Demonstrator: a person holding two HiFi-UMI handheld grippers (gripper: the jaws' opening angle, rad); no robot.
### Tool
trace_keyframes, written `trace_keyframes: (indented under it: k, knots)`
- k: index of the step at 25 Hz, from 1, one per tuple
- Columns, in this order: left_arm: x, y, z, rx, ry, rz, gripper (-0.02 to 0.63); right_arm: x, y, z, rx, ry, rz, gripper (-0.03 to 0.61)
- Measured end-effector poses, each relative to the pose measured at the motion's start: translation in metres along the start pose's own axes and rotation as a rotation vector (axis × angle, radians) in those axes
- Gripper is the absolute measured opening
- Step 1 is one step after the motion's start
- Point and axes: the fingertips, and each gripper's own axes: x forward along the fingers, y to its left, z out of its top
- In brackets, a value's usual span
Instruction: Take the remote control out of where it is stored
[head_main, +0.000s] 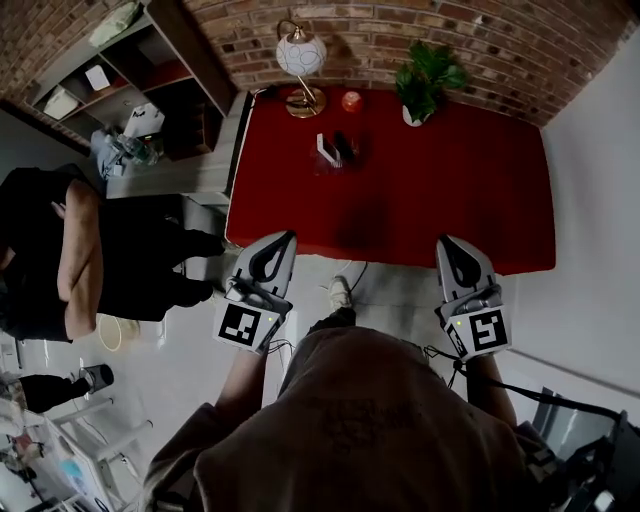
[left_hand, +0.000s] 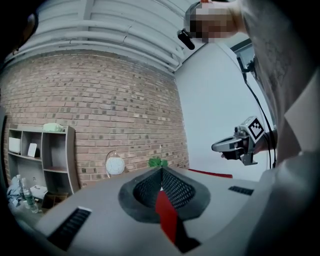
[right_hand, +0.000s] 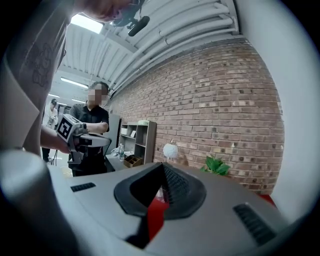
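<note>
You carry left gripper (head_main: 283, 240) and right gripper (head_main: 447, 244) pressed together, empty, just short of the red table (head_main: 450, 180), probably on approach: the remote control (head_main: 343, 147) sits in its holder (head_main: 324, 150) toward the table's far side.

A living-room corner staged inside a lab or studio: brick wall (head_main: 420, 30), red table (head_main: 450, 200) with lamp (head_main: 301, 52) and plant (head_main: 427, 78), open shelf (head_main: 120, 70), an industrial ribbed ceiling (right_hand: 165, 45) with strip lights (right_hand: 87, 22), and a bystander (head_main: 60, 250) watching.
</note>
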Motion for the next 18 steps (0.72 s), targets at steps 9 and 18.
trace_keyframes:
  k: [9,18]
  knots:
    - [0.04,0.057,0.004,-0.006,-0.051,-0.061,0.009,0.069,-0.005,0.017,-0.03,0.007,-0.054,0.013]
    - [0.06,0.071,0.001,-0.048,-0.054,-0.07,0.009,0.099,-0.014,0.022,-0.043,0.021,-0.034,0.012]
